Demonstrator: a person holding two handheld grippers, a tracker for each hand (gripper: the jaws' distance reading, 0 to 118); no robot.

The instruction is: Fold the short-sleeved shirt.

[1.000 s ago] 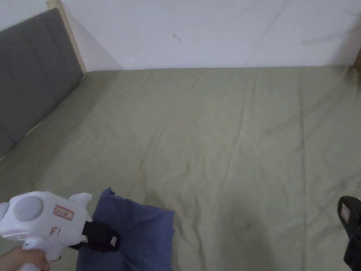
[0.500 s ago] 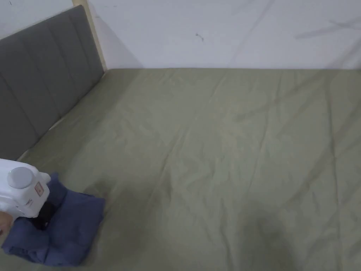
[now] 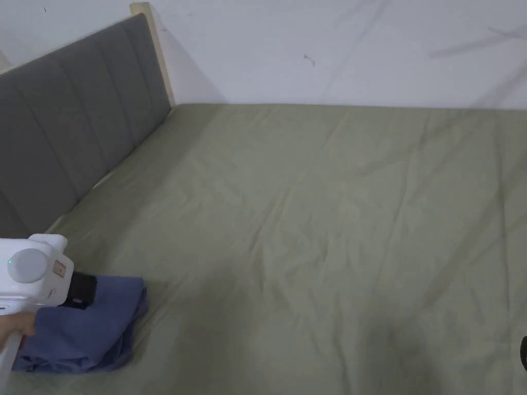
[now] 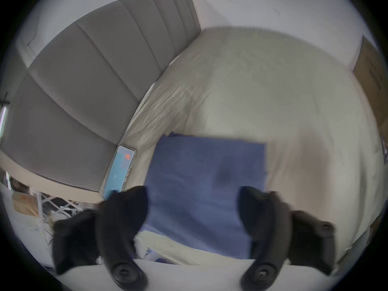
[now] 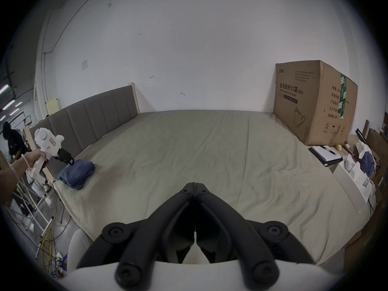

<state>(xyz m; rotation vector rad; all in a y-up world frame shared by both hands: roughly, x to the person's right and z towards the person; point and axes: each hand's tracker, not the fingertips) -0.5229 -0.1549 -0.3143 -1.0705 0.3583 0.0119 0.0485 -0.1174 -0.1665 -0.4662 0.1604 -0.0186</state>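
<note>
The folded shirt lay at the bed's left corner beneath the left gripper, fingers apart, while the right gripper, fingers together, faced a box.

i read "n95" and a circled "2" on the cardboard box, other print too small
</note>
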